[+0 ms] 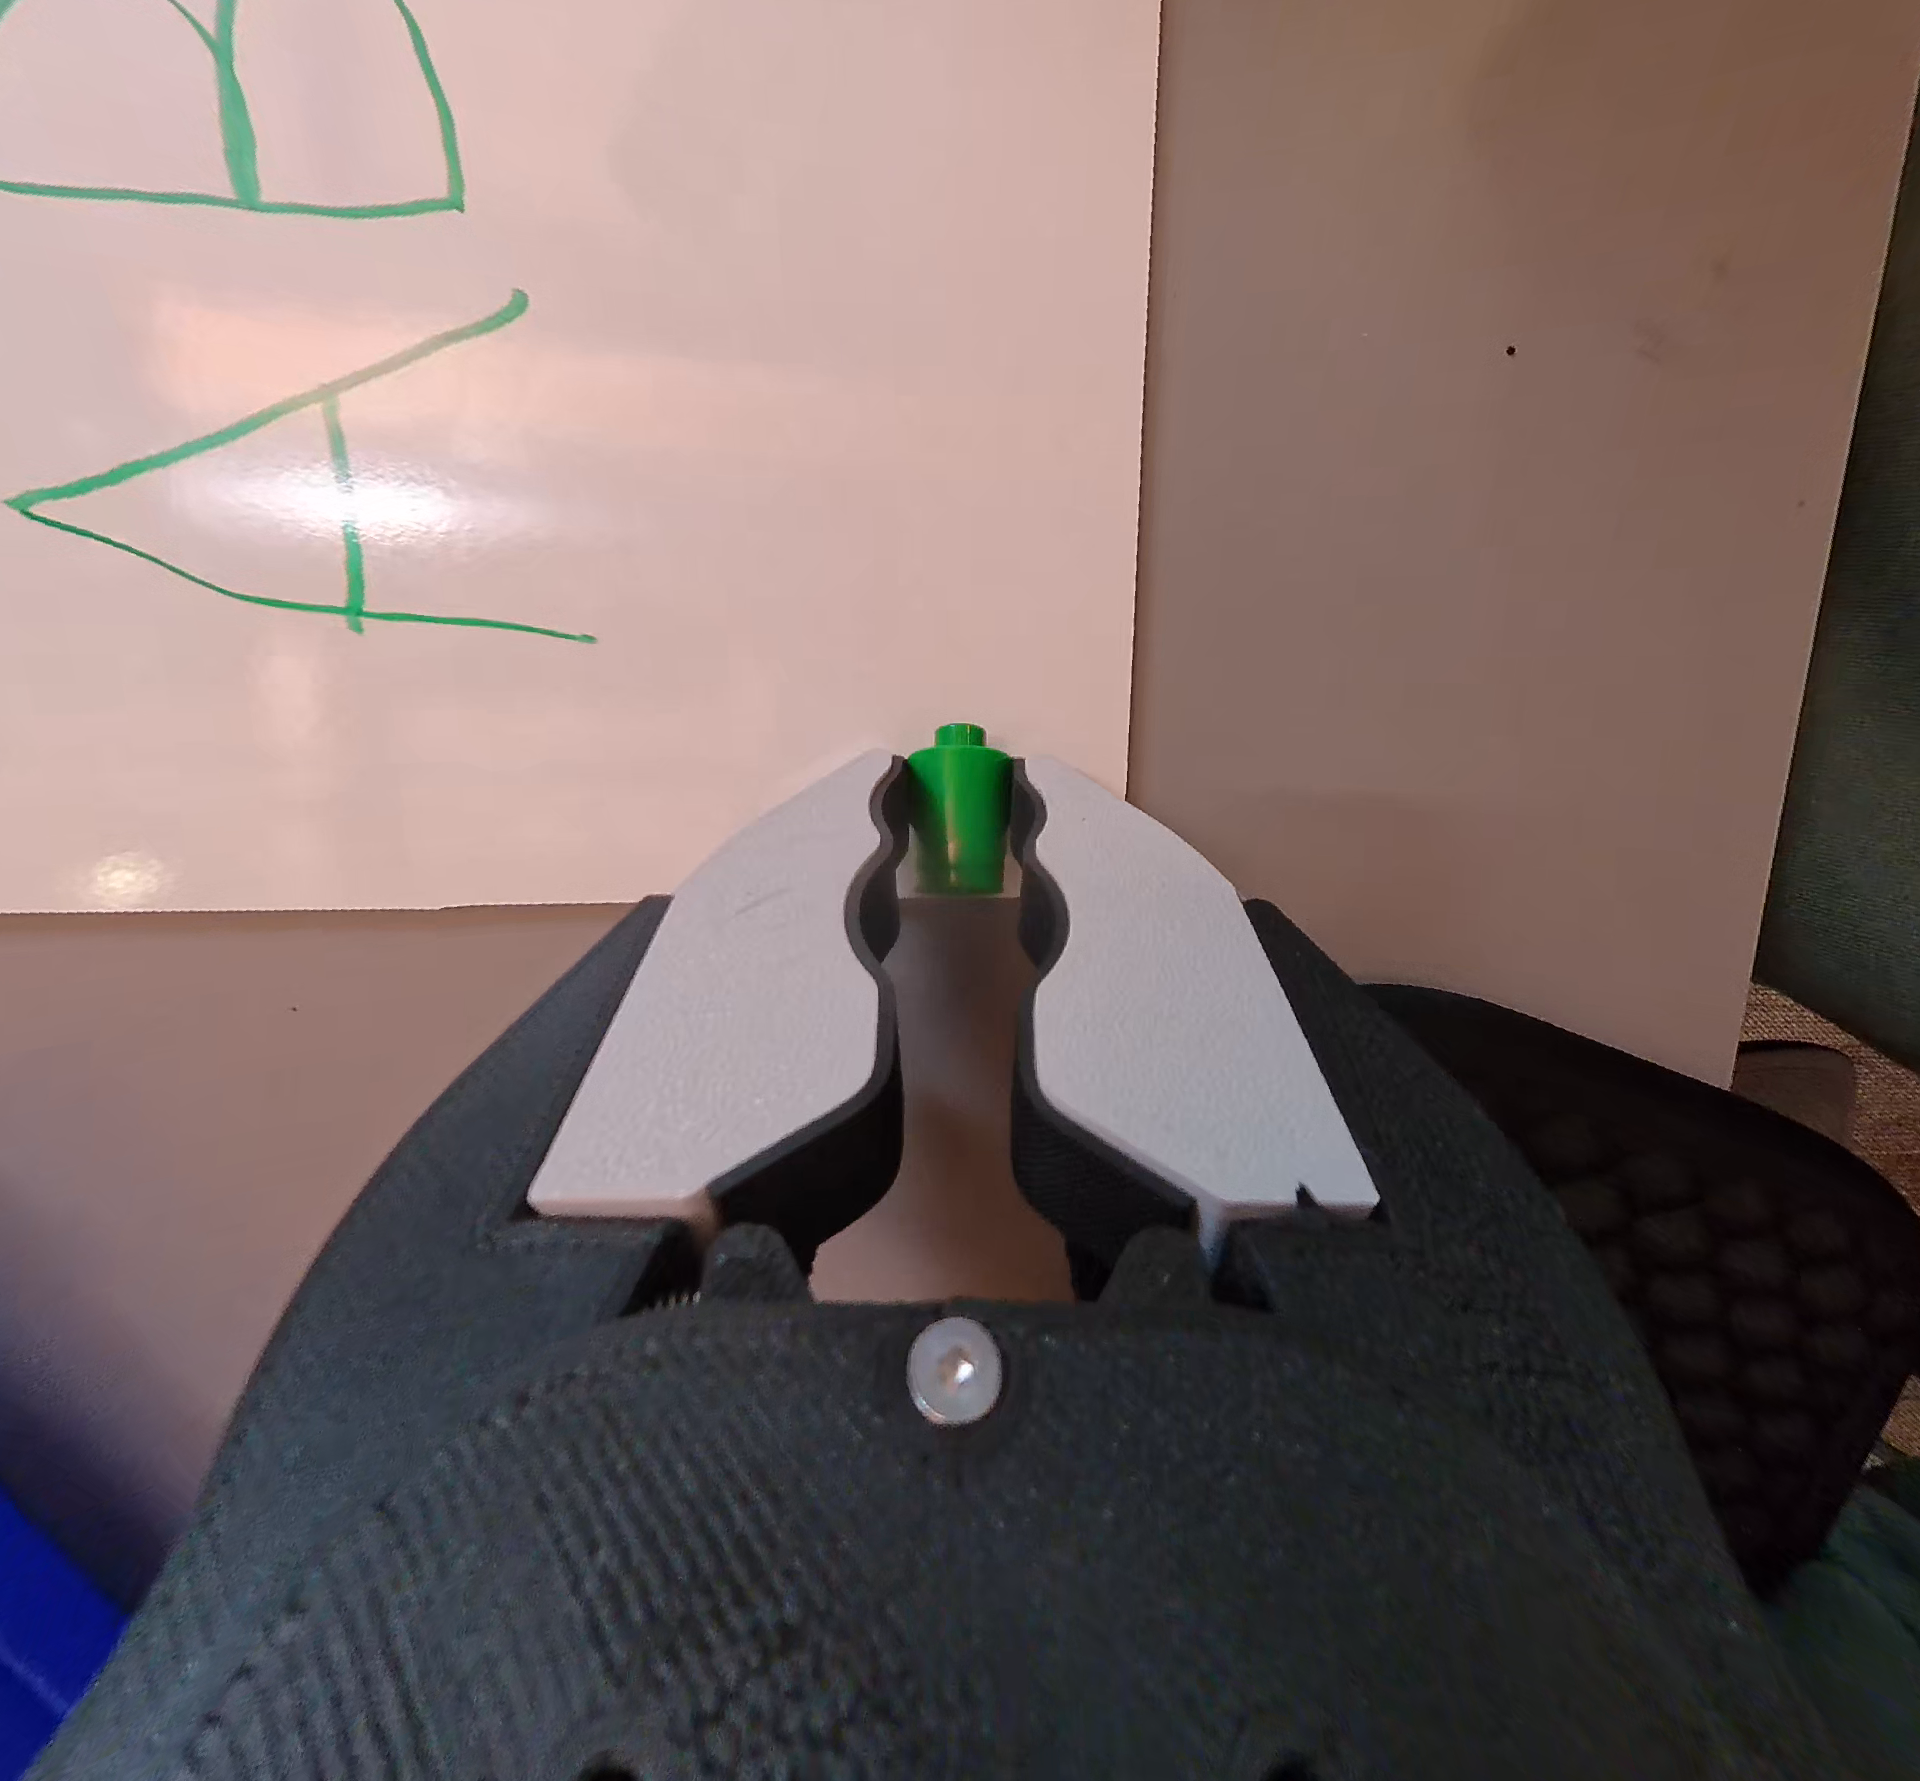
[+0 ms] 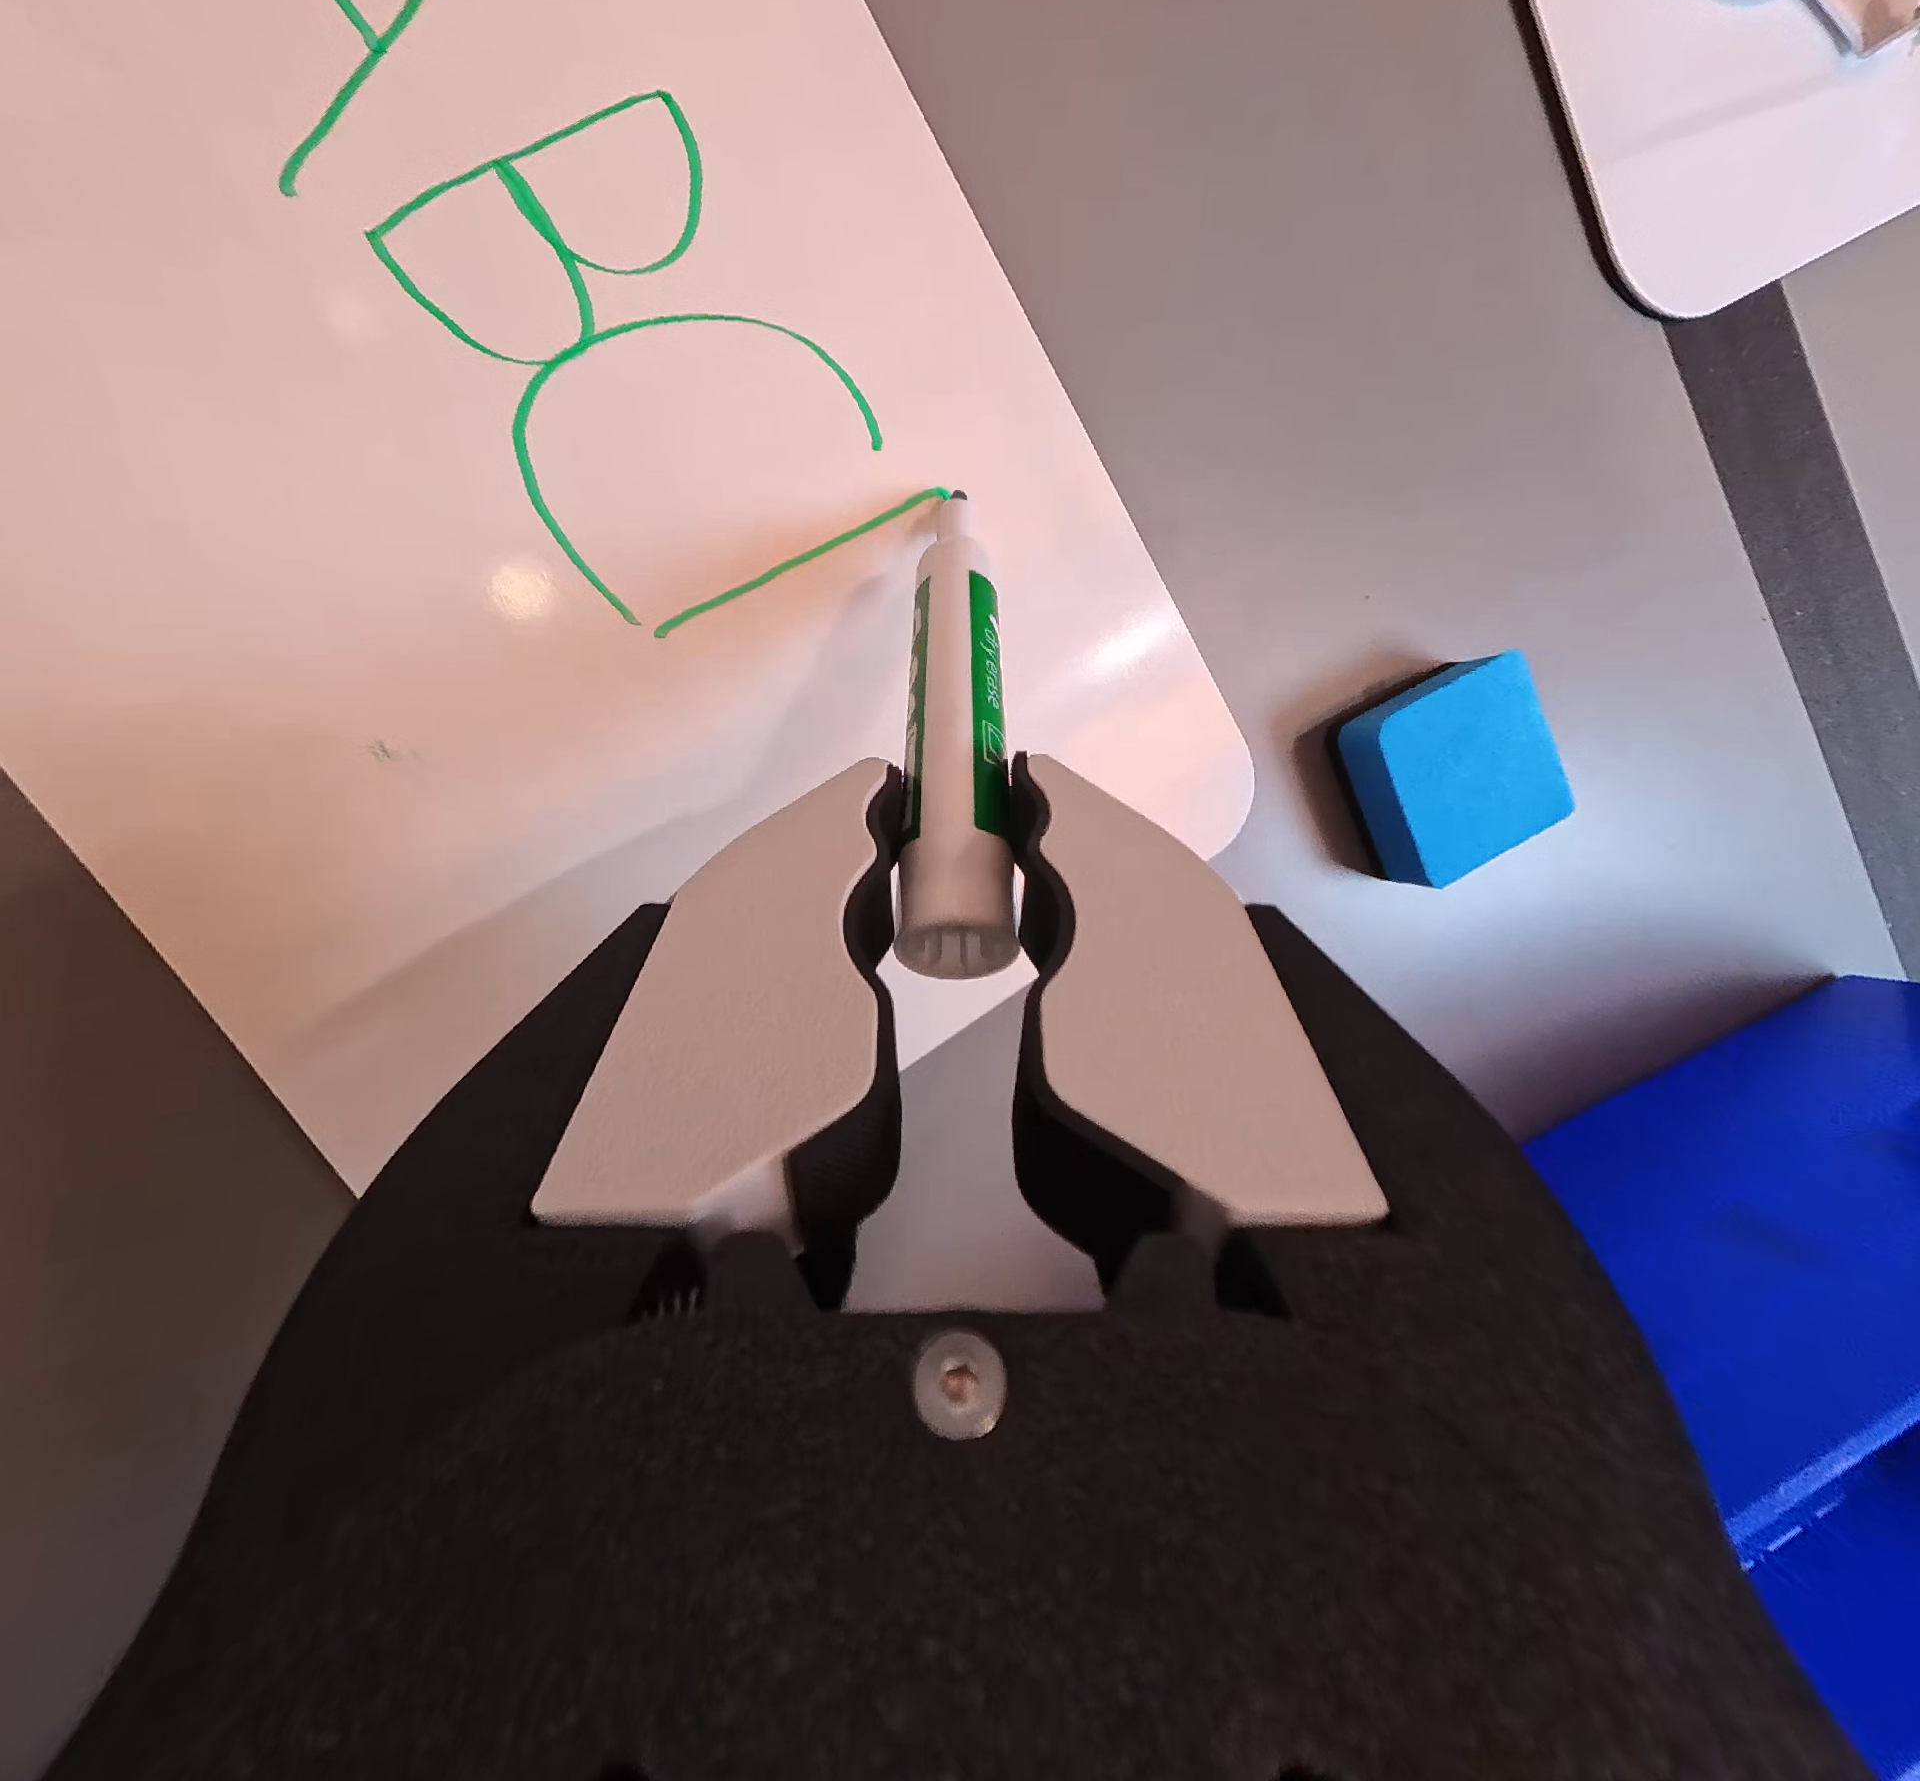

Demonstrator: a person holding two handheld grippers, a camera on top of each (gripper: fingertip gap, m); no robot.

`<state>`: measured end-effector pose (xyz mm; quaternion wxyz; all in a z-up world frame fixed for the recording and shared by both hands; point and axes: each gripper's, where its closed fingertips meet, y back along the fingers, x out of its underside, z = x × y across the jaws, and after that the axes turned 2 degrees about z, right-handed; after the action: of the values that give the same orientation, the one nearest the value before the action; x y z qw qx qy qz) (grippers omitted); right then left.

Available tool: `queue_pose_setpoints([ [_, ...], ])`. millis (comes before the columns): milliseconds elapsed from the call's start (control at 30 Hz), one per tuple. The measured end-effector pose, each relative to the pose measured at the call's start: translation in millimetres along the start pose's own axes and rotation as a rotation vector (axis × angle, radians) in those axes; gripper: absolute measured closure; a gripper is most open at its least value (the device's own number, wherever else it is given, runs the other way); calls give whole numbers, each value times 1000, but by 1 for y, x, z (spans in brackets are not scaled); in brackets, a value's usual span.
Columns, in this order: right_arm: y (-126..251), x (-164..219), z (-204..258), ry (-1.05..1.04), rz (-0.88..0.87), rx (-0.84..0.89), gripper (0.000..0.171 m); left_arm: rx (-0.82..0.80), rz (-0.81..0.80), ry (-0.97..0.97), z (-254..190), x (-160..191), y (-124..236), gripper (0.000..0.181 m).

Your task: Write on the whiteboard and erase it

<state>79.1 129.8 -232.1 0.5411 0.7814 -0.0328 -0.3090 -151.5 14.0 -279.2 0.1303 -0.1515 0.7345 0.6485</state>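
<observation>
A white whiteboard point(image 2: 260, 588) lies flat on the grey table, with green marks drawn on it. My right gripper point(image 2: 954, 775) is shut on a white and green dry-erase marker point(image 2: 951, 692). The marker's tip touches the board at the end of a fresh green stroke point(image 2: 800, 562). My left gripper point(image 1: 956, 770) is shut on the green marker cap point(image 1: 956, 817) and hovers over the board's near right corner. The whiteboard point(image 1: 727, 277) also shows in the left wrist view with green marks at its left. A blue foam eraser point(image 2: 1455, 765) lies on the table right of the board.
A blue box point(image 2: 1766, 1264) stands at the right, near the eraser. A white tray with a clear plastic part point(image 2: 1714, 121) sits at the far right. A dark mesh chair point(image 1: 1766, 1264) and the table's right edge point(image 1: 1808, 588) show in the left wrist view. There is about 25 cm between the tips of the two grippers. The blue foam eraser point(image 2: 1455, 765) is closer to my right gripper, around 12 cm from its tips; the left tips are 40 cm off.
</observation>
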Motion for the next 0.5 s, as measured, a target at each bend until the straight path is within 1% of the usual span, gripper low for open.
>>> queue_pose_setpoints([
  [300,12,22,-1,-19,29,16,151,0,2,1,0,0,0,162],
  [500,25,41,8,-32,43,17,151,-5,6,0,0,0,0,162],
])
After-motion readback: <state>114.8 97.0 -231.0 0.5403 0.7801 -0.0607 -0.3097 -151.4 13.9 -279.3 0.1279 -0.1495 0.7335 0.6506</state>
